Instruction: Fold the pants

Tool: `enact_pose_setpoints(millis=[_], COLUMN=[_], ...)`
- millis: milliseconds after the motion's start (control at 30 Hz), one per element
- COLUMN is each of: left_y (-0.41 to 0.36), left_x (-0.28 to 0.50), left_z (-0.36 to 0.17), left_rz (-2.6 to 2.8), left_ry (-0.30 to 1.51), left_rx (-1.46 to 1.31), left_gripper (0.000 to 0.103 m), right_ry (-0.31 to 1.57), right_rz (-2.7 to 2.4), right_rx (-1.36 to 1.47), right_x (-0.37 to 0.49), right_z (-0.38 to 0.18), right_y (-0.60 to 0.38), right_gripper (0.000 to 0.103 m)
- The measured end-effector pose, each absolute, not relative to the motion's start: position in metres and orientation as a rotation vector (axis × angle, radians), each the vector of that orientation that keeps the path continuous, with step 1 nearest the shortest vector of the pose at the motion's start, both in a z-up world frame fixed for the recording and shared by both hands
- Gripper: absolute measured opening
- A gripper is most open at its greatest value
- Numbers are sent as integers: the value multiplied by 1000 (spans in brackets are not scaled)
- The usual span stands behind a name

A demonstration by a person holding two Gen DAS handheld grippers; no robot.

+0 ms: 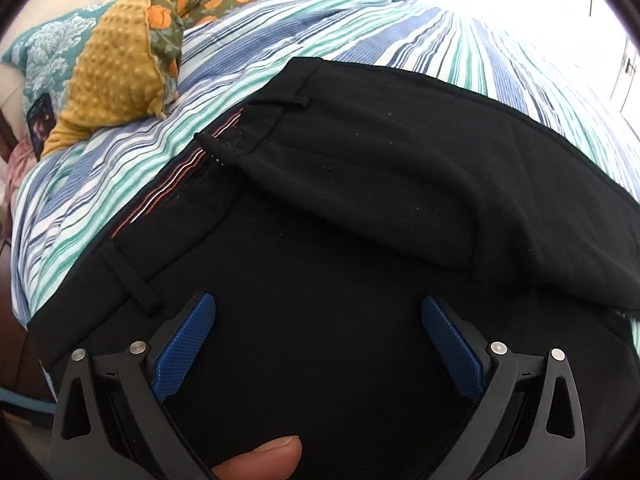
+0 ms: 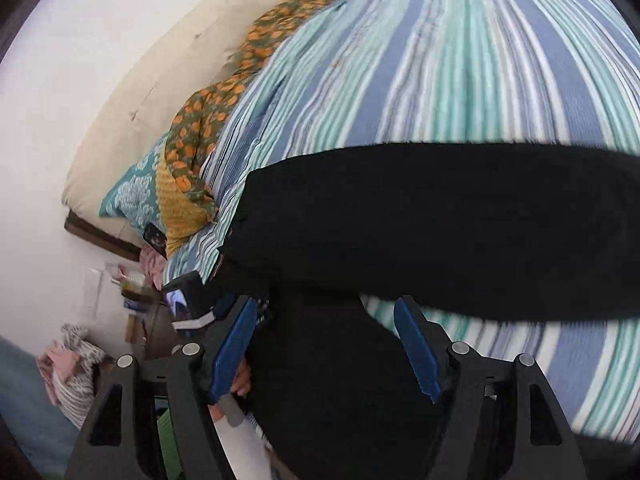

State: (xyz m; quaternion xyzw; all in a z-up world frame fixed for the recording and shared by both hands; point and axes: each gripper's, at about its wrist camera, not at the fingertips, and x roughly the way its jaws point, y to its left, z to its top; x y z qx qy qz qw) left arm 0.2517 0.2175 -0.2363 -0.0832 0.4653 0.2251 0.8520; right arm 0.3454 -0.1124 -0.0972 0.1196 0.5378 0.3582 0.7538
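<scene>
Black pants (image 1: 360, 200) lie on a striped bedspread (image 1: 280, 40), waistband with belt loops at the left, one part folded over the other. My left gripper (image 1: 318, 308) is open just above the waist area, blue pads (image 1: 184, 344) wide apart, nothing between them. In the right wrist view the pants (image 2: 440, 216) stretch across the bed, with black cloth running down between the fingers. My right gripper (image 2: 324, 312) is open, blue pads (image 2: 416, 344) apart on either side of that cloth.
A yellow dotted blanket with an orange floral side (image 1: 116, 76) and a teal patterned pillow (image 1: 44, 56) lie at the head of the bed. A cream headboard cushion (image 2: 168, 80), a cluttered bedside stand (image 2: 136, 284) and a clothes pile (image 2: 68, 364) are at the left.
</scene>
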Motion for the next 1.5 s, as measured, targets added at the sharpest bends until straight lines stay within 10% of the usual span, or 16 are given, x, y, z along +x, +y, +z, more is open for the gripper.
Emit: enact_pose_setpoints(millis=[267, 733, 1000, 1033, 1100, 1500], left_y=[216, 201, 201, 202, 202, 201], left_x=[250, 247, 248, 249, 249, 252], left_z=[-240, -243, -243, -244, -244, -243], left_rz=[480, 513, 520, 521, 522, 532], left_ry=[945, 922, 929, 930, 932, 943], left_rx=[-166, -115, -104, -102, -100, -80], left_gripper=[103, 103, 103, 103, 103, 103], right_ry=[1206, 1076, 1122, 1138, 1144, 738], right_rz=[785, -220, -101, -95, -116, 157], right_rx=[55, 346, 354, 349, 313, -156], right_x=[418, 454, 493, 497, 498, 196], right_z=[-164, -168, -179, -186, -188, -27], right_y=[-70, -606, -613, -608, -596, -462], right_gripper=[71, 71, 71, 67, 4, 4])
